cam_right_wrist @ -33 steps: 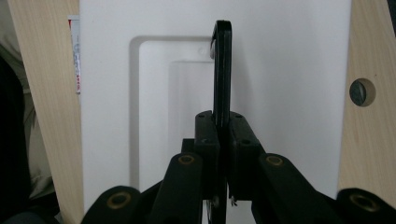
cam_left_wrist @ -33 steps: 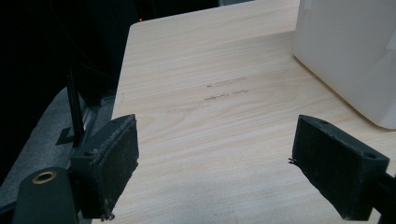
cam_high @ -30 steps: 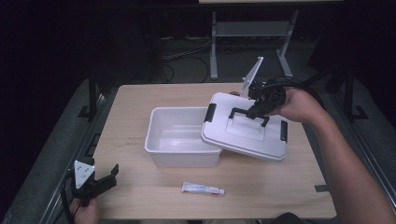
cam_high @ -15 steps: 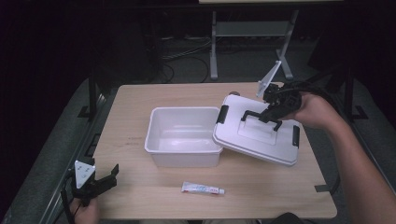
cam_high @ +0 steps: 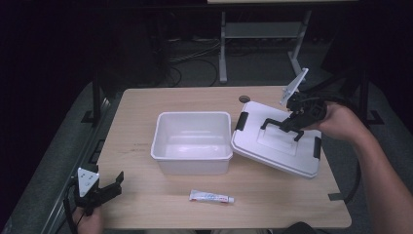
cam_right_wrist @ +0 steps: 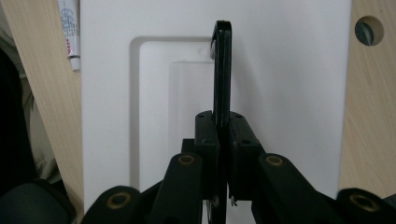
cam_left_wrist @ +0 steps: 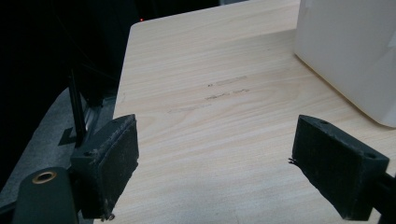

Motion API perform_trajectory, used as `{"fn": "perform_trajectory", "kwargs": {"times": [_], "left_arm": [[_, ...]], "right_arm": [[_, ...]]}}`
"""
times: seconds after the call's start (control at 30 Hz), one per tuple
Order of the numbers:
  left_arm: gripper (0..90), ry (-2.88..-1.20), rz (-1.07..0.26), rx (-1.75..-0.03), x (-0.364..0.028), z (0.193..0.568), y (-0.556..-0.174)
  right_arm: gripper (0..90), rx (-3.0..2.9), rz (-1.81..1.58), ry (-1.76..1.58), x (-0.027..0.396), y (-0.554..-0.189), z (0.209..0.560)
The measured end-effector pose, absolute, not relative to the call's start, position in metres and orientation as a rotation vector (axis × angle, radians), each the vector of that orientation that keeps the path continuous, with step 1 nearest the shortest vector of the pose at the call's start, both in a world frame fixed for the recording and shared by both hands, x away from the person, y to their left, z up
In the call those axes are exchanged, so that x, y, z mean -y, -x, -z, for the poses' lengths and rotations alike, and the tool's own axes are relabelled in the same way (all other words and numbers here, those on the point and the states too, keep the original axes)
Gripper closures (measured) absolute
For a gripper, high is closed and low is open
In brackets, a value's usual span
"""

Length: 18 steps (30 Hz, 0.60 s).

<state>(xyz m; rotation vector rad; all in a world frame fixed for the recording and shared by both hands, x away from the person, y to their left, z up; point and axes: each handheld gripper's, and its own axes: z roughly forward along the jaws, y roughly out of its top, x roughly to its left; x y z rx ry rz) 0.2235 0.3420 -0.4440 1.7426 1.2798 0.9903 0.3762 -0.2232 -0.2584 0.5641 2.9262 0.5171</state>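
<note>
A white lid [cam_high: 277,144] with black clips and a black handle [cam_high: 281,127] hangs tilted just right of the open white box [cam_high: 192,141], its low edge near the table. My right gripper [cam_high: 298,125] is shut on that handle; in the right gripper view the pads clamp the thin black handle [cam_right_wrist: 222,70] over the white lid [cam_right_wrist: 289,93]. My left gripper [cam_high: 117,182] rests at the table's near-left corner, open and holding nothing; the left gripper view shows its pads [cam_left_wrist: 109,163] wide apart over bare wood, the box wall [cam_left_wrist: 350,51] at the upper right.
A small white tube [cam_high: 211,197] lies on the wooden table [cam_high: 146,107] in front of the box; it also appears as the tube [cam_right_wrist: 70,32] in the right gripper view. A round cable hole [cam_high: 244,99] sits near the far edge. Dark floor, cables and a metal stand lie beyond.
My right gripper has carried the lid to the right and slightly down, off the box's right rim and clear of it. The left gripper has stayed still.
</note>
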Motion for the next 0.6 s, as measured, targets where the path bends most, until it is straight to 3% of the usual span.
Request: {"fn": "perform_trajectory", "kwargs": {"times": [0.6], "left_arm": [[14.0,-1.744,-0.996,-1.277,-0.341,0.445,-0.224]], "right_arm": [[84.2,-2.955,-0.520,-0.633,0.244,-0.374,0.294]]}}
